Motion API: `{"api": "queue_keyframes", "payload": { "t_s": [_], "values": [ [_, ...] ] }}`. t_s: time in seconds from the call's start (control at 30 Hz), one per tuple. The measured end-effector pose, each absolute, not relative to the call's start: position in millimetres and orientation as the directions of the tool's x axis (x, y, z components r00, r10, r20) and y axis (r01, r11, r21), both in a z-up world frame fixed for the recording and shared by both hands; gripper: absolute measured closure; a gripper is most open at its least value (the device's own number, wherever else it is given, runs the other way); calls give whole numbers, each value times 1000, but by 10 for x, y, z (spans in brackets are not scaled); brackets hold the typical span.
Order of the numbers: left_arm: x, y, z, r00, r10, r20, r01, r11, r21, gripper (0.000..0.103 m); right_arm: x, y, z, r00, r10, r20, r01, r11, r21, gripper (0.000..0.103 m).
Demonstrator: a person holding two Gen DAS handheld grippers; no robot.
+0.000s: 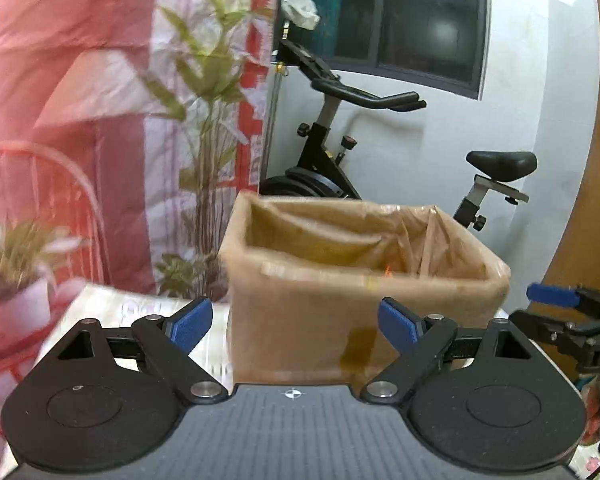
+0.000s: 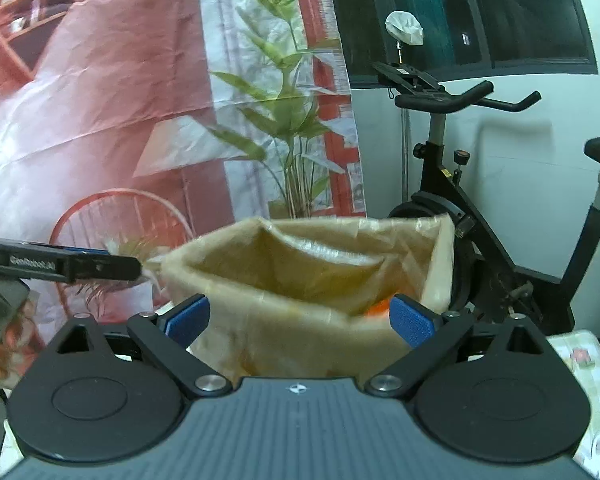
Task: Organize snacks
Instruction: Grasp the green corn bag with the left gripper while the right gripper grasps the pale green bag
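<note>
Both grippers hang empty in front of the box (image 1: pixel 360 292), the left gripper (image 1: pixel 296 326) on the left with jaws wide apart and the right gripper (image 2: pixel 302 320) on the right with jaws just as wide, probably both let go over the open top. The box stands on the table (image 1: pixel 112 316), lined with a thin plastic bag (image 1: pixel 340 232) that likely keeps it clean. Only the right wrist view looks in to catch an orange snack (image 2: pixel 378 307) at the near right corner; the left view shows just a faint orange fleck.
</note>
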State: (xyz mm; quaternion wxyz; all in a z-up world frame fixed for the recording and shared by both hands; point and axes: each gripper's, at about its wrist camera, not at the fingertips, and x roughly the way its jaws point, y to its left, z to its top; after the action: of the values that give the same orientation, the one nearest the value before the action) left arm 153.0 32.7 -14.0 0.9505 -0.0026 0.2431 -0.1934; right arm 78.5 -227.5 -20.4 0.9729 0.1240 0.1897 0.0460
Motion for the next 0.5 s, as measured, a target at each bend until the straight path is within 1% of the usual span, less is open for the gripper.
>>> {"api": "queue_keyframes", "payload": {
  "t_s": [0.1, 0.23, 0.3, 0.37, 0.5],
  "values": [
    [1350, 430, -376, 800, -362, -479, 349, 929, -121, 12, 579, -2193, -433, 907, 120, -404, -6, 962, 273, 3],
    [1249, 468, -695, 754, -386, -532, 364, 919, -151, 12, 495, -2045, -805, 847, 91, -524, 57, 964, 259, 3],
    [1219, 458, -837, 731, -397, -555, 379, 913, -153, 12, 483, -1982, -977, 808, 45, -587, 119, 964, 238, 3],
    [1195, 443, -956, 724, -381, -575, 370, 918, -143, 12, 481, -1954, -1084, 783, 17, -622, 162, 960, 230, 4],
    [1220, 439, -1219, 697, -372, -612, 342, 924, -172, 12, 526, -1891, -1261, 730, 29, -683, 161, 964, 214, 4]
  ]
}}
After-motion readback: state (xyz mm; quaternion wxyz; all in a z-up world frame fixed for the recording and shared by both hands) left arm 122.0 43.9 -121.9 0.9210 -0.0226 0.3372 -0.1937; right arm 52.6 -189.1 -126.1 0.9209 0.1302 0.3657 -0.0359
